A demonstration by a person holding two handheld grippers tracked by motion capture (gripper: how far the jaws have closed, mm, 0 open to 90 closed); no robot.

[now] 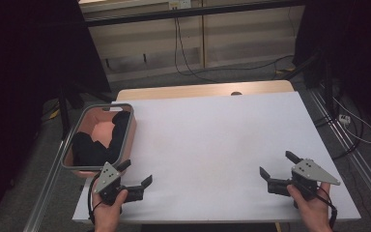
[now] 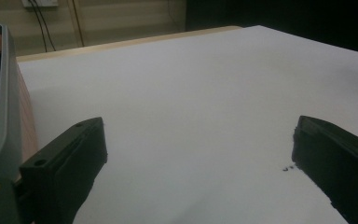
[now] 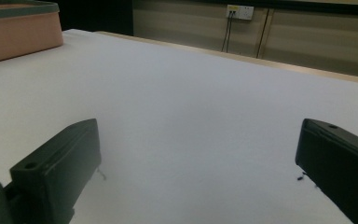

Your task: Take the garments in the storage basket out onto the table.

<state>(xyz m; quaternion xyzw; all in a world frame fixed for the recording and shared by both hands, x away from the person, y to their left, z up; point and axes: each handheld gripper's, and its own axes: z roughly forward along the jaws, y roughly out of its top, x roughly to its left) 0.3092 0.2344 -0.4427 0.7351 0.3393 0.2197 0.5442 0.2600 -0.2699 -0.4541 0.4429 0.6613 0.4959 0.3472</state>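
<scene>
A pink bin with a grey rim (image 1: 71, 145) stands at the table's left edge and holds dark cloth (image 1: 107, 136). My left gripper (image 1: 136, 173) rests low over the white table near its front edge, just right of the bin's near corner, jaws open and empty. The left gripper view shows both jaws spread over bare white surface, with the bin (image 2: 7, 112) close at the left. My right gripper (image 1: 276, 165) sits near the front right of the table, open, nothing between its jaws. The right gripper view has the bin (image 3: 18, 30) far off at the upper left.
A white sheet covers the table (image 1: 212, 135), with a wooden strip (image 1: 203, 90) along the far edge. Cables (image 1: 188, 63) hang by the back wall and lie on the floor at the right. Metal rails (image 1: 348, 145) run beside the table.
</scene>
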